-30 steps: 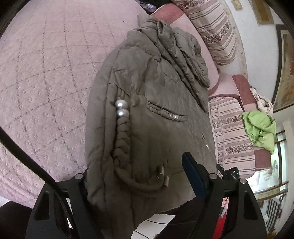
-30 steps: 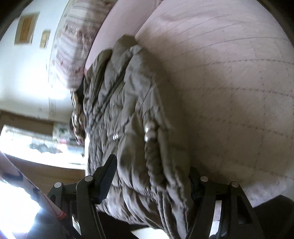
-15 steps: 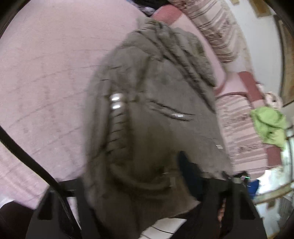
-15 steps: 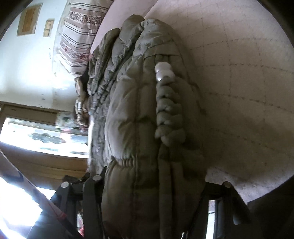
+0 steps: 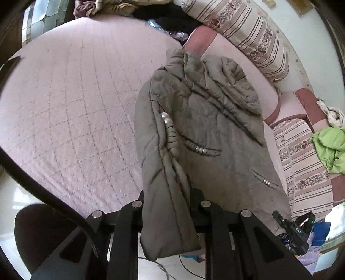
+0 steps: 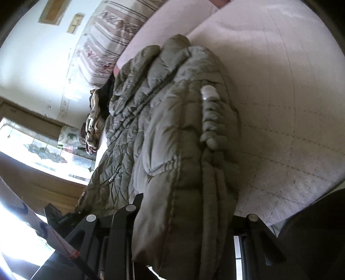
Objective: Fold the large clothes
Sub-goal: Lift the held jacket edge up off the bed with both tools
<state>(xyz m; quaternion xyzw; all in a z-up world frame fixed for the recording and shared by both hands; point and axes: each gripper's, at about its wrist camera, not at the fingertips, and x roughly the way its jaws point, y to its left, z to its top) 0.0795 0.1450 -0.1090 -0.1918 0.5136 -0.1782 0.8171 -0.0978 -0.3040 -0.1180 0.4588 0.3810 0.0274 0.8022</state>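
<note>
An olive-grey quilted jacket (image 5: 207,129) lies lengthwise on the pink quilted bed (image 5: 71,103), its hood end toward the pillows. A braided cord with silver beads (image 5: 167,121) runs along its folded edge. My left gripper (image 5: 168,200) is shut on the jacket's near hem, and the fabric hangs over between its arms. In the right wrist view the jacket (image 6: 172,133) fills the middle, and my right gripper (image 6: 185,213) is shut on a thick bunch of the same hem. The fingertips of both grippers are hidden by fabric.
Striped pillows (image 5: 248,36) and a pink headboard cushion (image 5: 243,71) lie beyond the jacket. A green garment (image 5: 330,146) sits at the right on a striped cushion (image 5: 301,163). Other clothes (image 5: 112,6) pile at the far edge. A window (image 6: 38,148) is at the left.
Both grippers went from open around the jacket's near hem to shut on it. The hem is now bunched and lifted, and the left view has pulled back from the bed.
</note>
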